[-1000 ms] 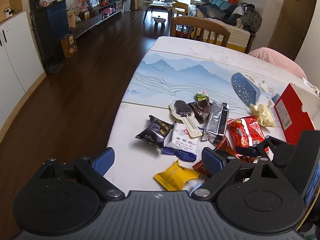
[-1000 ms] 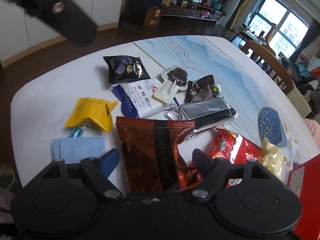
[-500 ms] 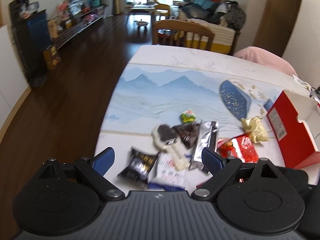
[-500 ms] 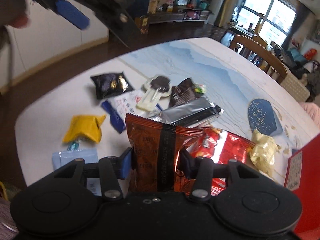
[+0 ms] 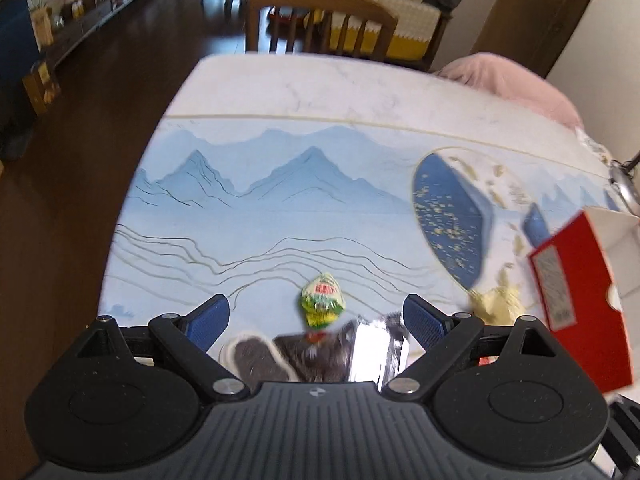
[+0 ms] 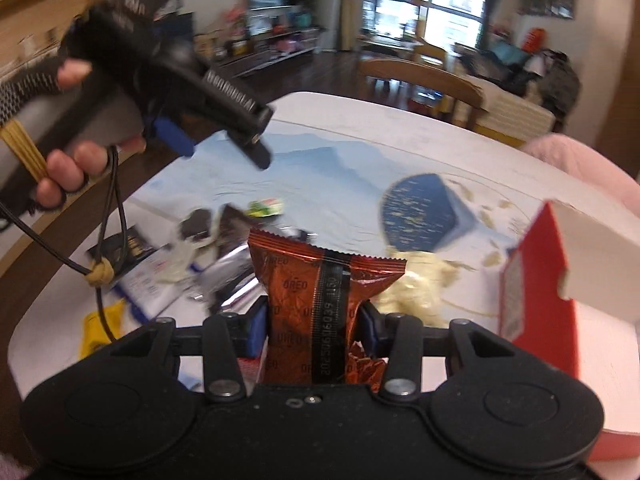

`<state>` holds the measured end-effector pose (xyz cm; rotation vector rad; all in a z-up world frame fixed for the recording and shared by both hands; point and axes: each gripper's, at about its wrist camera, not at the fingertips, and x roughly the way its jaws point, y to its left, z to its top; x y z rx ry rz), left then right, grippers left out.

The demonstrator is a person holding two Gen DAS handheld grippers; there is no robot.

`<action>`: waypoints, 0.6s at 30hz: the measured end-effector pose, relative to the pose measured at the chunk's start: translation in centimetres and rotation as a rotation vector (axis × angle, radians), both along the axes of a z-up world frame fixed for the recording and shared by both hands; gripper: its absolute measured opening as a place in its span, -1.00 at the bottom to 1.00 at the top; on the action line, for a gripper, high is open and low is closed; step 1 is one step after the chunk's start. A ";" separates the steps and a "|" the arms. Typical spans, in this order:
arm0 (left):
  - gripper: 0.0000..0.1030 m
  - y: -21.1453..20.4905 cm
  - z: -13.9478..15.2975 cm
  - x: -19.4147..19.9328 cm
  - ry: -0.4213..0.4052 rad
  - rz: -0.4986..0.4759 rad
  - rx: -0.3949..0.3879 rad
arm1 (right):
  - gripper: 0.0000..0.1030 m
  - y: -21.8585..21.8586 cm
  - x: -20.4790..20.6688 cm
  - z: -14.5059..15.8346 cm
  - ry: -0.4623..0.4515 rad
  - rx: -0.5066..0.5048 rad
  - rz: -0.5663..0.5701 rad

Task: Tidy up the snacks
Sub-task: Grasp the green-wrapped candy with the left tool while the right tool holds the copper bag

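My right gripper (image 6: 316, 326) is shut on a red-brown Oreo packet (image 6: 320, 304) and holds it upright above the table. An open red box (image 6: 540, 280) stands just to its right; it also shows in the left wrist view (image 5: 576, 280). My left gripper (image 5: 316, 316) is open and empty, raised over the snack pile, and appears in the right wrist view (image 6: 208, 136) at upper left. Below it lie a green candy (image 5: 322, 300), a silver packet (image 5: 372, 352) and a chocolate lolly (image 5: 256, 360).
A pale yellow wrapper (image 6: 416, 284) lies beside the box. More snacks lie at the left: a white-blue packet (image 6: 152, 280), a black packet (image 6: 124, 248), a yellow packet (image 6: 100, 324). A wooden chair (image 5: 320, 24) stands at the table's far end.
My right gripper closed on the Oreo packet and lifted it toward the red box. My left gripper rose and moved forward over the pile, staying open.
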<state>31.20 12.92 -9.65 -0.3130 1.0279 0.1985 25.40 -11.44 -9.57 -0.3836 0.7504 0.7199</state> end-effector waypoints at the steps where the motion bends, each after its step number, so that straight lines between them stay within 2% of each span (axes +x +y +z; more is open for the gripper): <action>1: 0.83 0.1 -0.7 0.8 0.018 0.008 0.000 | -0.15 -0.3 0.4 0.0 0.007 0.008 -0.013; 4: 0.82 0.4 -2.7 2.5 0.070 0.038 -0.056 | -0.15 -1.0 1.1 0.0 0.013 0.022 -0.037; 6: 0.78 0.3 -3.6 3.3 0.090 0.042 -0.065 | -0.15 -1.2 1.2 -0.1 0.017 0.027 -0.045; 7: 0.71 0.1 -4.0 3.7 0.102 0.043 -0.059 | -0.15 -1.2 1.3 -0.1 0.021 0.029 -0.046; 9: 0.46 -0.2 -4.7 4.3 0.129 0.038 -0.041 | -0.15 -1.3 1.3 -0.3 0.024 0.029 -0.045; 11: 0.45 -0.3 -5.3 4.6 0.147 0.046 -0.036 | -0.15 -1.4 1.4 -0.4 0.025 0.029 -0.045; 13: 0.35 -0.5 -5.8 4.9 0.161 0.041 -0.019 | -0.15 -1.2 1.5 -0.4 0.031 0.030 -0.047; 15: 0.07 -0.7 -6.2 5.0 0.175 0.035 -0.015 | -0.15 -1.2 1.4 -0.4 0.031 0.029 -0.047; 18: -0.08 -1.0 -6.2 5.1 0.167 0.024 -0.010 | -0.15 -1.3 1.4 -0.3 0.032 0.028 -0.049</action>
